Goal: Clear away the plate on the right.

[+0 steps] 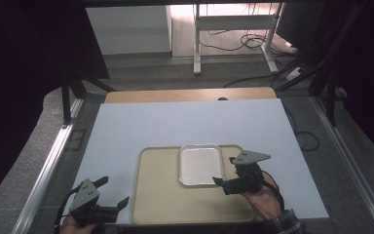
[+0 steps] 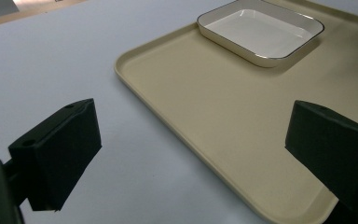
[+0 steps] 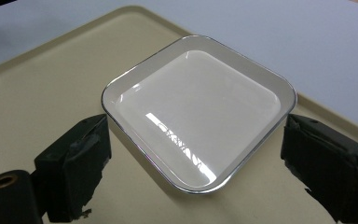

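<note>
Beige tray (image 1: 160, 195) holds empty white dish (image 1: 200, 165) | left gripper (image 1: 115, 193) agape | right gripper (image 1: 225, 171) agape

A beige tray (image 1: 165, 195) is taking up the near middle of the white table (image 1: 141, 126), with a shallow white dish (image 1: 201, 165) sitting in its far right part. The tray's near and left floor is lying open. Bare tabletop is stretching free to the far side, left and right of the tray.
</note>
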{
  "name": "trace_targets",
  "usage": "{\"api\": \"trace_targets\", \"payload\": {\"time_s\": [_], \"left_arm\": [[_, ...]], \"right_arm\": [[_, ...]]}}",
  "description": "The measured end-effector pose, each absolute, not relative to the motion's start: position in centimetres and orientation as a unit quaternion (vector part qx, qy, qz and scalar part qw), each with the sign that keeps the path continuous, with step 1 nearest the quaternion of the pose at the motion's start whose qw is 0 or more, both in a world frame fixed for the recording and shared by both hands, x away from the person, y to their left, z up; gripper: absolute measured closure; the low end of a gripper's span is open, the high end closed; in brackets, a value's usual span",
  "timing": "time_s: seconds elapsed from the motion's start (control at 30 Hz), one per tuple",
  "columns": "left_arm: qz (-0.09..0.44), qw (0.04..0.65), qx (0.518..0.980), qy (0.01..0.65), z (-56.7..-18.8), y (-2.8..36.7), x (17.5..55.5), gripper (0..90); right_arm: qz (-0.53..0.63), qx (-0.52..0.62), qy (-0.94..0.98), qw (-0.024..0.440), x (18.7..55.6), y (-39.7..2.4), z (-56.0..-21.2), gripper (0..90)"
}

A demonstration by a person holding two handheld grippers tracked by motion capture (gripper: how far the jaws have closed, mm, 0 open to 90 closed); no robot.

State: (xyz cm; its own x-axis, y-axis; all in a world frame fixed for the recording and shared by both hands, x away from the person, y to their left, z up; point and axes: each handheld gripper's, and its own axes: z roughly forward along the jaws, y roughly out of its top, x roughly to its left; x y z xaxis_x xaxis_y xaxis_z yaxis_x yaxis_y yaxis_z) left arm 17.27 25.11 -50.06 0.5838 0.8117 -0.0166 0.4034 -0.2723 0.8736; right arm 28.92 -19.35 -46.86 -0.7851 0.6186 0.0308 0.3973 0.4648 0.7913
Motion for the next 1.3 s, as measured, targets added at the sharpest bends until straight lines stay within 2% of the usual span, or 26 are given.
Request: {"api": "trace_targets", "payload": {"time_s": [1.3], "left_arm": [[0.225,0.453,0.766,0.397,-50.1,25.1,17.3,3.1]], "right_arm": [[0.398,0.320,0.838,0.192,26.7,-23.9,-46.8,3.2]]}}
